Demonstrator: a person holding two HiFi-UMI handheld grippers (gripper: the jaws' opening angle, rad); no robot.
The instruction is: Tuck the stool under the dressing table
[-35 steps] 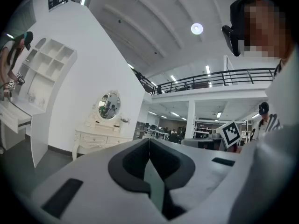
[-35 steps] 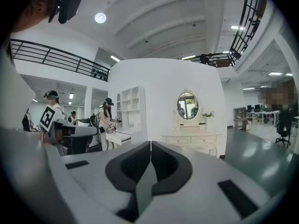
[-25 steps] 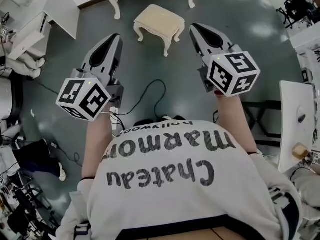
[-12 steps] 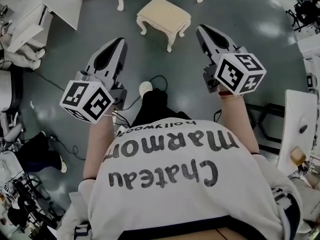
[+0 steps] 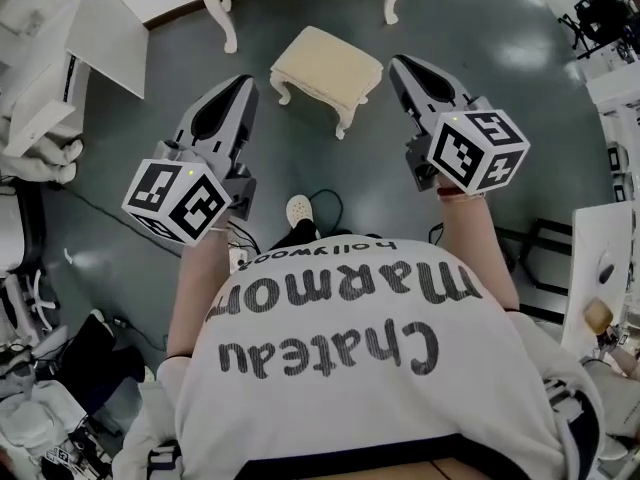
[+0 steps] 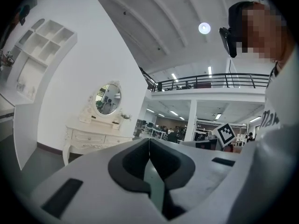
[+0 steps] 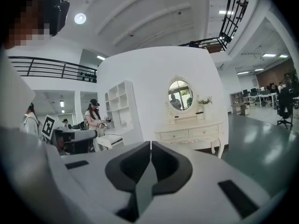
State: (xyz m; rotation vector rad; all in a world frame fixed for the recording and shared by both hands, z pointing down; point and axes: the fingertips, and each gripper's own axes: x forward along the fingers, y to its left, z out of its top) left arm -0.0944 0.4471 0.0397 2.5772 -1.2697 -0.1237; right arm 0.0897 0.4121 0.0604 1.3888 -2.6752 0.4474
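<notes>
**While short of the dressing table: stool on floor, both jaws clenched on nothing**

Stool (image 5: pixel 326 65): cream, cushioned rectangular top, curved legs, upright on grey floor (image 5: pixel 300 158). Long axis slanted in head view, running from upper left to lower right, one short end turned toward right gripper (image 5: pixel 400 65). Placed ahead of the person, between the two gripper tips; near dressing table (image 5: pixel 222 13) but not under it, with only white legs of that table showing at top edge of head view.

Left gripper (image 5: pixel 237 86): jaws pressed together, pads meeting along one seam, nothing between; apart from stool.

Right gripper: jaws likewise clenched, holding nothing; tip just beside stool's right corner in head view, contact not to be told.

Dressing table with oval mirror (image 7: pixel 180 94) ahead in both gripper views.
</notes>
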